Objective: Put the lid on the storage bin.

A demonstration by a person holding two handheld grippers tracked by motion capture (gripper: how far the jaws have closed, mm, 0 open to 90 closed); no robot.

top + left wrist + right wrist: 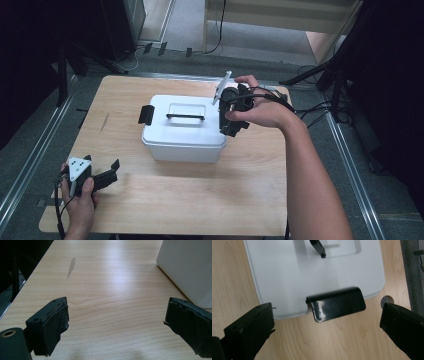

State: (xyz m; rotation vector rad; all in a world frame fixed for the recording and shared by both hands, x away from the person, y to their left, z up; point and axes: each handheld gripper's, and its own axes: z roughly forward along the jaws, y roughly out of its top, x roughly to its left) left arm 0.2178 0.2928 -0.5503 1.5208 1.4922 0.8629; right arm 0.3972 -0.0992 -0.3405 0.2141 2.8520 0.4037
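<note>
The white box sits at the centre of the surface. The right claw is held wide just above the black latch at the box's right end, whose long axis runs across the gap between the jaws. The left claw, also wide and empty, is seen at lower left, well apart from the box.

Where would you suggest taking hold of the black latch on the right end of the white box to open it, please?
Grip the black latch by its free lower edge, coming from above with the right gripper, whose open jaws already straddle it. The flap overhangs the rim of the white box, so that edge seems accessible.
</note>
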